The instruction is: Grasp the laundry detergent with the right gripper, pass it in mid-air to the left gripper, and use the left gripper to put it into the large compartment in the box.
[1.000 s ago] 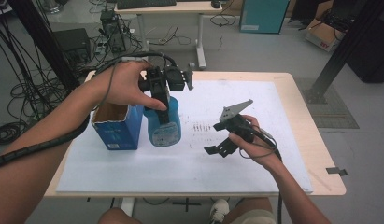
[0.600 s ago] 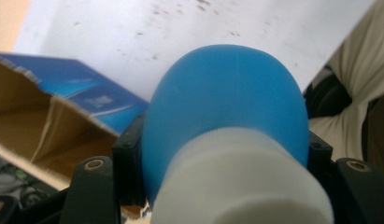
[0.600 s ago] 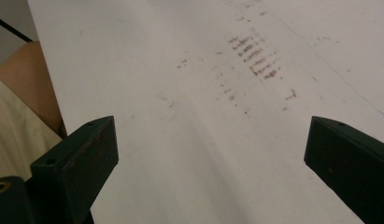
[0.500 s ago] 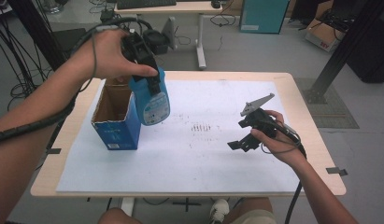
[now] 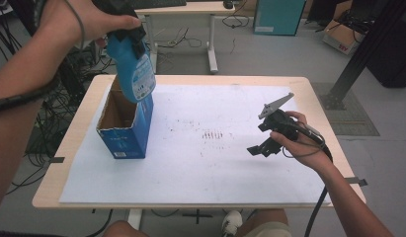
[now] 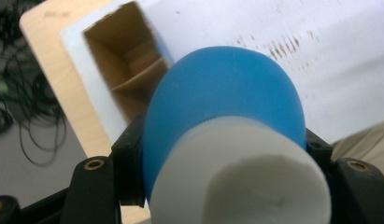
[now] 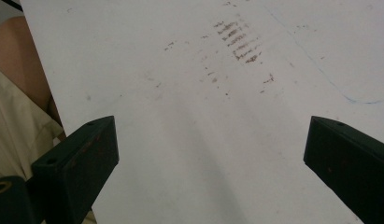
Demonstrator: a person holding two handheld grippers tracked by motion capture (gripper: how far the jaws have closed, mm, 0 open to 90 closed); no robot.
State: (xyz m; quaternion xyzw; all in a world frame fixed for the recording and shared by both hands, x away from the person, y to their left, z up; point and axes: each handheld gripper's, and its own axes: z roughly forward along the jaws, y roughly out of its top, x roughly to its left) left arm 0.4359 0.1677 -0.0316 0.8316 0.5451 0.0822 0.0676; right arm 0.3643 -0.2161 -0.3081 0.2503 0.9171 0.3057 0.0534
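A blue bottle point(image 5: 136, 71) with a white cap hangs in the air above the open blue cardboard box point(image 5: 122, 136), held by my left gripper point(image 5: 127, 30). In the left gripper view the bottle point(image 6: 227, 116) sits between the jaws, white cap point(image 6: 241, 182) nearest the camera, with the box's brown inside point(image 6: 129, 79) below. My right gripper point(image 5: 262, 148) hovers open over the white sheet at the right, nothing between its fingers point(image 7: 82, 158).
A white paper sheet point(image 5: 215, 163) with dark smudges point(image 5: 213, 134) covers the wooden table point(image 5: 77, 128). Cables lie on the floor at the left. Another desk point(image 5: 190, 10) and a black post point(image 5: 361, 54) stand beyond the table.
My left gripper has lifted the blue bottle up from beside the box and carried it left, over the box's opening. My right gripper drew back to the right.
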